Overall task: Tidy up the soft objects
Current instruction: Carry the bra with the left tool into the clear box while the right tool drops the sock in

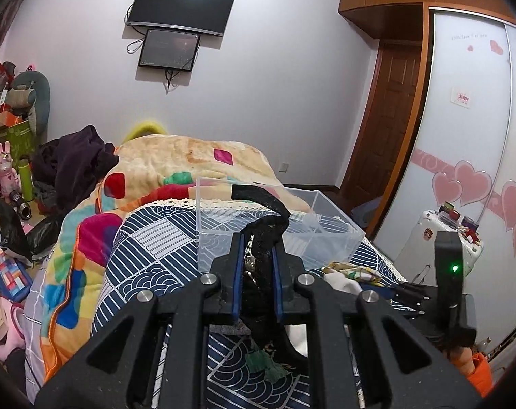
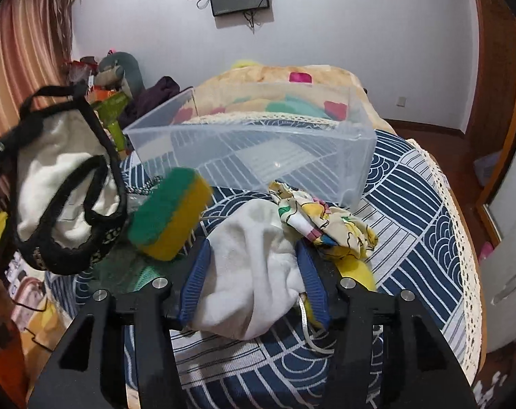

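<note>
Evidently sorting: left claw [image 1: 257,255] pinches a black strappy garment [image 1: 263,211] toward the clear bin [image 1: 326,242] ahead; right claw [image 2: 254,272] clamps a white cloth [image 2: 254,255].

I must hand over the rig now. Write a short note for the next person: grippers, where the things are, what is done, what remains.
Left gripper: shut on the black strap, held up before the clear box.
Right gripper: fingers on both sides of the white cloth; whether it grips, I cannot tell.
Green-yellow sponge and patterned cloth lie on the bed.
Done: nothing in the box.
Left: put all in.
</note>
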### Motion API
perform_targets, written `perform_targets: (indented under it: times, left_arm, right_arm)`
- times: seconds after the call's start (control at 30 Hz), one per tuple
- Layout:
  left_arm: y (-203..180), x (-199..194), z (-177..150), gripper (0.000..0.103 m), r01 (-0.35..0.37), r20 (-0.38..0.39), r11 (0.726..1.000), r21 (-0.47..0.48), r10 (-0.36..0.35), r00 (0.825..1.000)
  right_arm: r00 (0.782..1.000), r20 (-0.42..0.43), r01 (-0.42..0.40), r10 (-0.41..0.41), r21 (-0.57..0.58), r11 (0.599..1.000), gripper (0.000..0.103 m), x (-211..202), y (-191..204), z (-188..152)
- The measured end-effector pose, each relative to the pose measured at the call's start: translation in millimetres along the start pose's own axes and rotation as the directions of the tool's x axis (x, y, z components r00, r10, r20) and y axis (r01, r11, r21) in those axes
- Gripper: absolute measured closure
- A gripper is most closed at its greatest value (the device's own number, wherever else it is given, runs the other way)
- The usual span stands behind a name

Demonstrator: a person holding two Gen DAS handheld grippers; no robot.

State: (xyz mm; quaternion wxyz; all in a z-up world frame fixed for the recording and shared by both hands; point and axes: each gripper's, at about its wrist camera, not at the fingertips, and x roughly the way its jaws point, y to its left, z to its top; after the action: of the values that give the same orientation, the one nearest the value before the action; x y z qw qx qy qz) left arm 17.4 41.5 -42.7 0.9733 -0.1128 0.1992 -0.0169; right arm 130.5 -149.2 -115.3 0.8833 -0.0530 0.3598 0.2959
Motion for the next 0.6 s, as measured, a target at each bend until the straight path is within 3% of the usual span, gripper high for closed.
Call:
perform_targets:
  times: [0.03,0.13,0.33,0.6]
  left_arm:
    - [-0.3,0.1,0.8,0.089,0.003,0.0,1.0,0.001,-0.003,1.0]
    - [-2.7,0.8,4.5,0.089,0.002,0.005,1.0,0.013,-0.002,1.0]
    - [-6.7,0.3,18.0,0.089,-0.007,0.036,0.999,0.034,0.006,0.999]
    - [-11.0,10.8,44.7,0.089,-0.013,0.085,0.999,0.053,0.009,0.996]
  right_arm:
    - [1.0,0.004,0.009,-0.009,-0.008,1.0,0.069,1.1,1.6,-0.6]
    - [0.999,0.007,0.033,-0.033,-0.021,0.999,0.087,2.0,2.7,-0.4]
    - [0.997,0.08,-0.002,0.003,-0.009,1.0,0.091,-22.5,1.2,9.8]
    - [0.977,0.212,-0.01,0.016,-0.029,1.0,0.091,-58.9,6.8,41.6]
